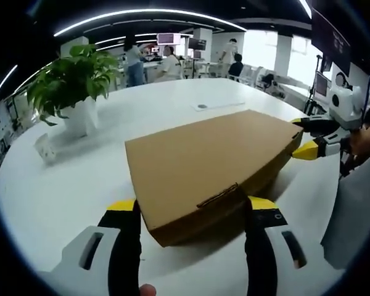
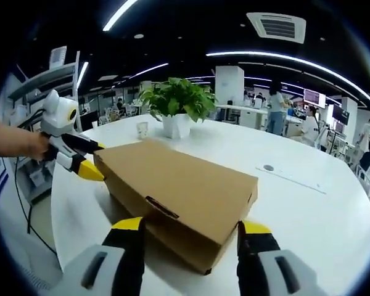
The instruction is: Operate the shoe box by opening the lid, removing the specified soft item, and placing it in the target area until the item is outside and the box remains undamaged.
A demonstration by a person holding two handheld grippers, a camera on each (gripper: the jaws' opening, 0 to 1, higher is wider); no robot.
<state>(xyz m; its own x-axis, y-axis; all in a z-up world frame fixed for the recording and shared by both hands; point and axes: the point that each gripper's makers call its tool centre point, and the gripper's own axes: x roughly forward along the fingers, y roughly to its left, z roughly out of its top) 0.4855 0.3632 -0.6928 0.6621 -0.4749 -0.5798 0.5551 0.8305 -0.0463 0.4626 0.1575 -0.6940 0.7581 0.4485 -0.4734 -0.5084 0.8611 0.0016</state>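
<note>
- The box (image 1: pixel 213 166) sits shut on the white table (image 1: pixel 68 185), lid flat, so I'm at step 1: getting the lid open
- My left gripper (image 1: pixel 193 213) has its 2 jaws spread wide, one either side of the near end of the box, right by the tuck flap (image 1: pixel 222 196); I can't tell whether the tips touch the cardboard
- My right gripper (image 2: pixel 189 232) is spread as well, straddling the opposite end, nothing pinched between its jaws
- In the left gripper view my right gripper comes in at the far end of the box; in the right gripper view my left one does the same
- The soft item is presumably inside, hidden by the closed lid, so I can't say what it looks like or how it lies
- A potted plant (image 1: pixel 71 80) and a small cup (image 2: pixel 142 129) stand behind the box, well apart from it
- Next, as I judge it, 1 gripper should steady the base while the other catches the flap edge and lifts gently
- The risk I see is tearing or creasing the flap if I pull hard, so a slow, shallow lift looks right
</note>
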